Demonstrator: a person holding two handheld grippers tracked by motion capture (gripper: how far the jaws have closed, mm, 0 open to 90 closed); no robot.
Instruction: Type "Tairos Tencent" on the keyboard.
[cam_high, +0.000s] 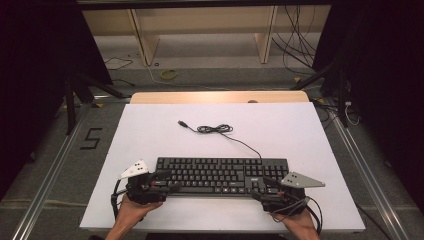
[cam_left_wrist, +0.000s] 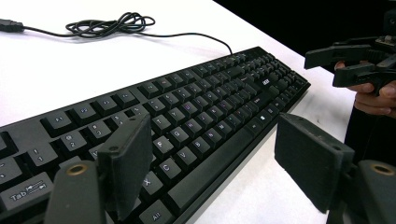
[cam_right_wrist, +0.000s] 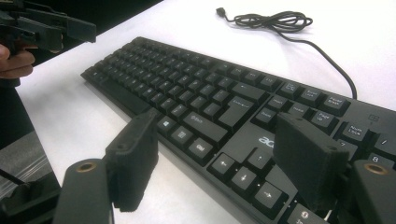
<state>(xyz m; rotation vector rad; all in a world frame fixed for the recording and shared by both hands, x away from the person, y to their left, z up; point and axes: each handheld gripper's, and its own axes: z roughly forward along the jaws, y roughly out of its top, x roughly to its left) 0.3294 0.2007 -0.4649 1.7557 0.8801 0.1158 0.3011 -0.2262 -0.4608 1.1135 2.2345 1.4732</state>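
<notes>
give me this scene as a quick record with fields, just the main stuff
surface: white board on a table
keyboard: black keyboard lying flat near the person's edge
cable: cable runs from the keyboard's far side, partly coiled, plug loose on the board
left gripper: left gripper open at the keyboard's left end, jaws astride its near edge
right gripper: right gripper open at the right end
grip: not yet closed

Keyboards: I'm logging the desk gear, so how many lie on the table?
1. The keyboard lies near the table's front edge, its cable trailing toward the far side.
</notes>
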